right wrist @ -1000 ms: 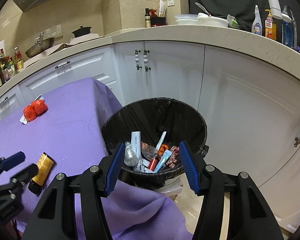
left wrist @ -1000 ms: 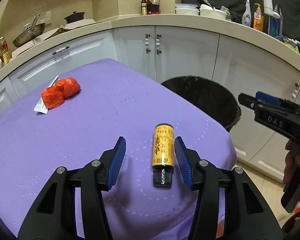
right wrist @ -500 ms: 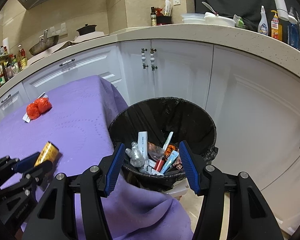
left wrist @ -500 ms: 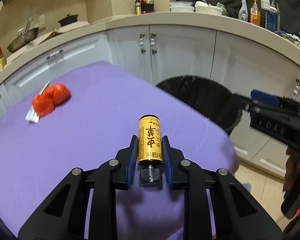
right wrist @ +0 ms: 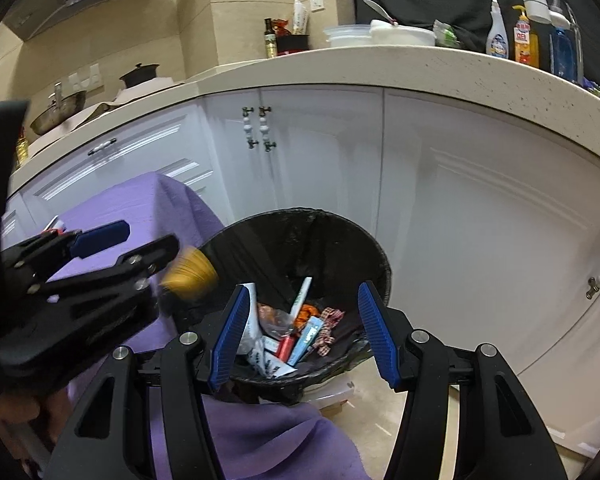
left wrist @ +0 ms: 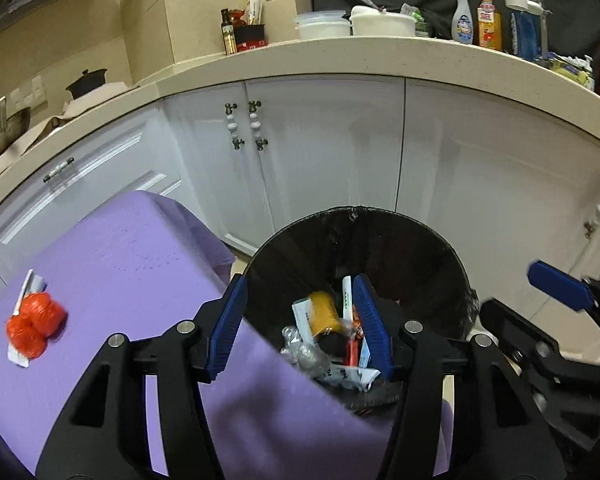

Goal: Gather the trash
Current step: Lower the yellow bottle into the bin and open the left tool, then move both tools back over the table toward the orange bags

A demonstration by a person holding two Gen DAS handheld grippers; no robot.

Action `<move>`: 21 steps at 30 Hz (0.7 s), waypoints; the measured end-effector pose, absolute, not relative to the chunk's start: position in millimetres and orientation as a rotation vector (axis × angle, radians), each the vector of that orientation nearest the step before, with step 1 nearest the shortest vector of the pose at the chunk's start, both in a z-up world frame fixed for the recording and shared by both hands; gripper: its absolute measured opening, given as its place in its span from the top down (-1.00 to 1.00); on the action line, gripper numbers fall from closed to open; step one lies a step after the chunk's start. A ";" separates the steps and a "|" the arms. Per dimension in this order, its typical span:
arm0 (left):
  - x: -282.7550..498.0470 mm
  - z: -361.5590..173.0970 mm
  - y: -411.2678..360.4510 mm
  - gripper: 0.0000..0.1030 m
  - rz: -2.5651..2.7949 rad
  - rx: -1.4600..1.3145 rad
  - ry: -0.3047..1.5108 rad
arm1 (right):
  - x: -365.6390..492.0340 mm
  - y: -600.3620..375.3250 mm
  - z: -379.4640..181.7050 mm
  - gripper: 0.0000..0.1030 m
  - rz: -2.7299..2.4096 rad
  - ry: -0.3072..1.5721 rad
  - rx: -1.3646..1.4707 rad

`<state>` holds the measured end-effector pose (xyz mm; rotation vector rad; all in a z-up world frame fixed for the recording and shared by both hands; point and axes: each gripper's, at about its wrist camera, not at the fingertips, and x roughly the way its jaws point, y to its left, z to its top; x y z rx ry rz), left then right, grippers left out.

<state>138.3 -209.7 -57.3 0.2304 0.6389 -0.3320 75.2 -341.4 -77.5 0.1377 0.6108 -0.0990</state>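
Note:
The yellow bottle (left wrist: 324, 312) with a black cap is loose between the pads of my left gripper (left wrist: 299, 290), whose jaws are opening, and it drops over the black bin (left wrist: 260, 256). In the right wrist view the bottle (right wrist: 190, 272) is a blur just off the left gripper (right wrist: 148, 238), above the bin (right wrist: 380, 264) rim. Several wrappers and tubes lie in the bin. My right gripper (right wrist: 303, 292) hangs open over the bin with nothing in it; it also shows at the right edge (left wrist: 516, 296). A red crumpled wad (left wrist: 34, 326) on a white wrapper lies on the purple table (left wrist: 120, 264).
White cabinets (left wrist: 324, 160) under a beige counter (left wrist: 340, 56) stand right behind the bin. Bottles, bowls and a pot crowd the counter. The table's corner (right wrist: 160, 200) overhangs the bin's left side. Beige floor (right wrist: 380, 412) shows to the right of the cloth.
My left gripper closed on the bottle, carried it from the table to above the bin, then opened; the bottle now falls free. The right gripper shifted slightly over the bin.

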 end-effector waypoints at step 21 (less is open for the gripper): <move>134.8 -40.1 6.0 -0.05 0.071 0.049 0.667 | 141.4 -197.0 -48.8 -0.08 0.211 0.590 0.034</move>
